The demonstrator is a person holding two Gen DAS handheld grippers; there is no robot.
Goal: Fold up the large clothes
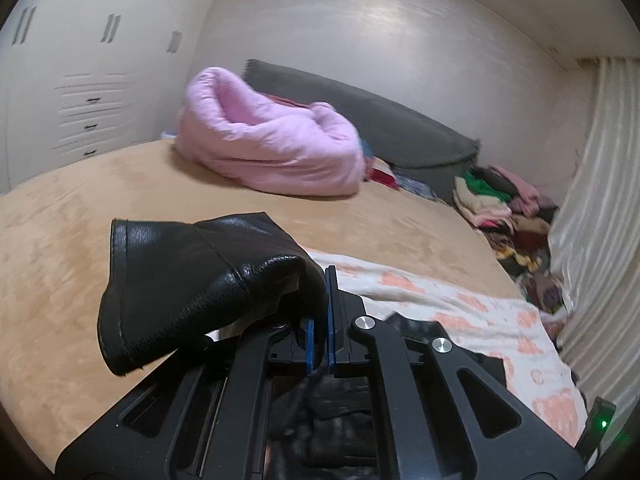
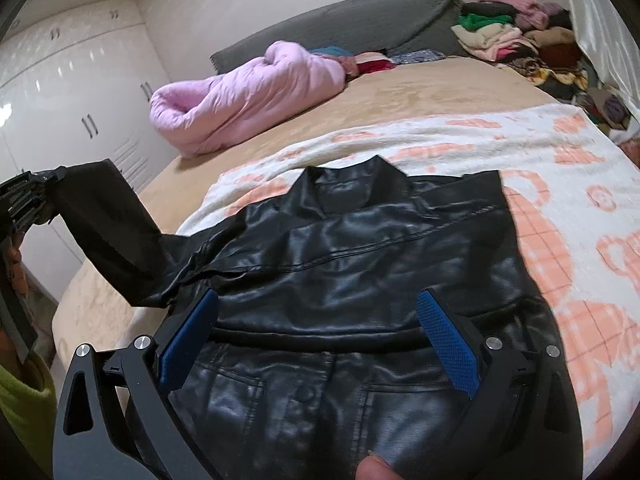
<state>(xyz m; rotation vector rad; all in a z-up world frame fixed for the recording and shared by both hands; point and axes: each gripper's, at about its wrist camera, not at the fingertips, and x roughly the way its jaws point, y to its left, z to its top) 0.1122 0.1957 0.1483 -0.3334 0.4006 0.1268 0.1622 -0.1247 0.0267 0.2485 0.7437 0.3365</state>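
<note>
Black leather jacket (image 2: pixel 340 264) under spread R gripper (image 2: pixel 316 344), L gripper (image 1: pixel 320 312) fingers pinching sleeve (image 1: pixel 180 280)

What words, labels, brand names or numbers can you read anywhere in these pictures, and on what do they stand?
None can be read in either view.
The black leather jacket shows no tag or brand mark.
The white blanket carries only orange shapes, no letters.
The pink quilt, the clothes pile and the wardrobe doors are plain or too blurred to show any writing.
</note>
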